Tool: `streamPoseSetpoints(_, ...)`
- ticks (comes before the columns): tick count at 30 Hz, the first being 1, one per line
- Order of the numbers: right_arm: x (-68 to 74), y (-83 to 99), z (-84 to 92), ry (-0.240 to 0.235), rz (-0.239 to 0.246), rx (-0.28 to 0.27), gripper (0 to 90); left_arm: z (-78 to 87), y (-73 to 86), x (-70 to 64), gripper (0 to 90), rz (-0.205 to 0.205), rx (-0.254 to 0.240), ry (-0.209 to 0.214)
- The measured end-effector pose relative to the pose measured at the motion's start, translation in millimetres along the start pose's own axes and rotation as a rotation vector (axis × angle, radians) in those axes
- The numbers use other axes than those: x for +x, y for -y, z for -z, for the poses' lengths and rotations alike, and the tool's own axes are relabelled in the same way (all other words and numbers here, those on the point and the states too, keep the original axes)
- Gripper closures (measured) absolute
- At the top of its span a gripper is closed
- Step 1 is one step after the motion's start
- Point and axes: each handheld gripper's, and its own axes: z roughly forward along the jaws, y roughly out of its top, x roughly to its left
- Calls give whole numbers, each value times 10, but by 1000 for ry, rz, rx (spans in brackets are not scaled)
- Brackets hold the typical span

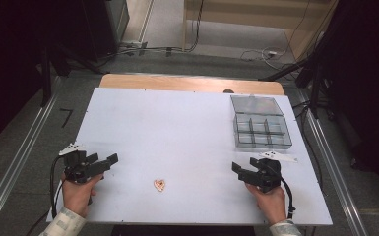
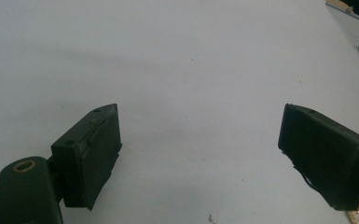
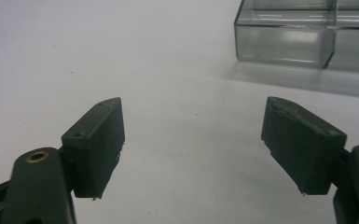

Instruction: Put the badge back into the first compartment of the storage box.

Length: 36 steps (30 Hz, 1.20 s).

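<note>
A small pinkish heart-shaped piece (image 1: 160, 185) lies flat near the front edge of the white table (image 1: 177, 123), between my two grippers. My left gripper (image 1: 103, 160) rests at the front left, held by a hand, its jaws wide apart and pointing right. In the left gripper view it (image 2: 198, 121) is open over bare table, with an edge of the piece (image 2: 356, 215) at the bottom right corner. My right gripper (image 1: 244, 164) sits at the front right, open and pointing left. In the right gripper view it (image 3: 193, 112) has nothing between its fingers.
A clear plastic compartment box (image 1: 262, 132) with its lid folded back stands at the back right, just beyond the right gripper; its front wall (image 3: 284, 44) shows ahead in the right gripper view. Cables and metal rails run on the floor around the table.
</note>
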Motion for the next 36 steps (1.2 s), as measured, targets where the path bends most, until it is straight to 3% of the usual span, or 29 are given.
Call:
streamPoseSetpoints(7,88,-5,-25,-21,7,2,198,-3,1,-6,134,-2,1,-3)
streamPoseSetpoints(18,336,10,-148,-89,42,34,198,-3,-1,-5,134,-1,0,-1)
streamPoseSetpoints(36,721,67,-393,-145,115,78,199,-10,1,-1,134,-1,-1,3)
